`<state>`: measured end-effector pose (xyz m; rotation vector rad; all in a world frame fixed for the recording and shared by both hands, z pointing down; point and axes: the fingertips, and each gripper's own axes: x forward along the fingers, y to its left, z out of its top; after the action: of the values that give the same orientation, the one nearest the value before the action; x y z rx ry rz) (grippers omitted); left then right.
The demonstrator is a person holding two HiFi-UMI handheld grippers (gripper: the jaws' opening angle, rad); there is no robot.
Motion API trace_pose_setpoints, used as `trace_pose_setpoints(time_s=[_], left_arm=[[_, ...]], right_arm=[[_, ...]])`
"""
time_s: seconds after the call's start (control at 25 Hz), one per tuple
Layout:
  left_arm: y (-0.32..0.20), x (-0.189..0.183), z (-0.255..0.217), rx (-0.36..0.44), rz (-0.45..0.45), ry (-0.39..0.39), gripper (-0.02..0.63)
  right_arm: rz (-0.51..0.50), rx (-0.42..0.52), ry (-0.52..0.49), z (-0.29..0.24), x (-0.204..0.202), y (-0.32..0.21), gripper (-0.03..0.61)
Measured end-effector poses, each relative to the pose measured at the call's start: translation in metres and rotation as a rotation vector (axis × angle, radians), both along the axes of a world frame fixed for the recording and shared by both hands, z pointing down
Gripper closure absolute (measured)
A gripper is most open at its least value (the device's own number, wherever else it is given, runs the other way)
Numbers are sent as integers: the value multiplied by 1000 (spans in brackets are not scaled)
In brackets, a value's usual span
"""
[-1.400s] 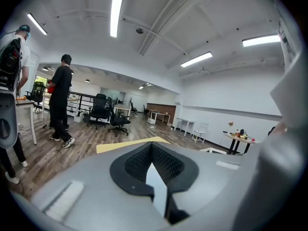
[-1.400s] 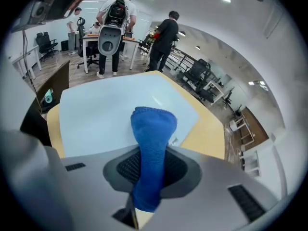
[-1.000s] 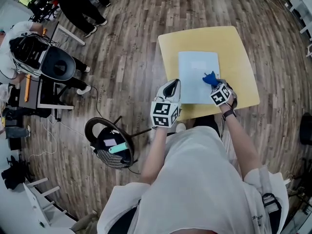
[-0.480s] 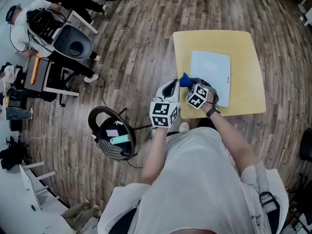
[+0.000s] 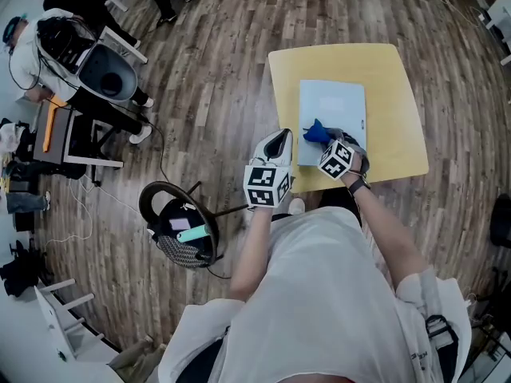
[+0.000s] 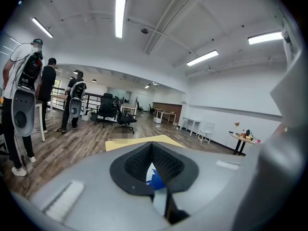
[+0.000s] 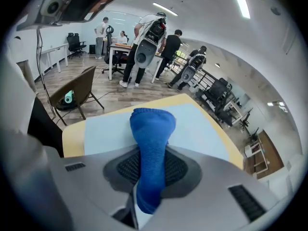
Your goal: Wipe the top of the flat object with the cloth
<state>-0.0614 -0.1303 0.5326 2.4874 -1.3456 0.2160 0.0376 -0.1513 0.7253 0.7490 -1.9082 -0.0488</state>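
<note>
Head view: right claw [image 5: 326, 142] is clenched on the blue cloth [image 5: 316, 132], which sits over the near-left corner of the flat sheet [image 5: 335, 106]. I can't tell if the cloth is pressing on the sheet or just above it.

Key relation: almost all of the unwiped sheet lies ahead of the right claw and off to its right. The sheet's long axis runs straight away from the claw, so my read is that long strokes go forward and each new pass steps rightward.

Right gripper view: the cloth [image 7: 150, 143] is bunched into a thick roll. It sticks out past the jaw tips and stands up between the pads. The sheet [image 7: 197, 124] spreads out beyond it.

Left claw [image 5: 281, 140] is just left of the right claw, off the edge of the table [image 5: 399, 134]. Its jaws are closed with nothing between them. The right claw is the nearer one and the only one holding the cloth.

The sheet is pale blue, thin, rectangular and plain, lying flat on the yellow table. It looks light and nothing pins it, so it could slide under a stroke.
</note>
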Motion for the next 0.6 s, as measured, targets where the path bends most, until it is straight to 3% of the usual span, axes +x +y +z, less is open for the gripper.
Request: trace_pose_setpoints(time_s=[0.36, 0.6], left_arm=[[1, 63, -6, 8, 140, 23, 611], [-2, 50, -10, 6, 104, 27, 611]], right_arm=[[245, -6, 59, -1, 122, 14, 497], [279, -30, 100, -5, 138, 16, 497]])
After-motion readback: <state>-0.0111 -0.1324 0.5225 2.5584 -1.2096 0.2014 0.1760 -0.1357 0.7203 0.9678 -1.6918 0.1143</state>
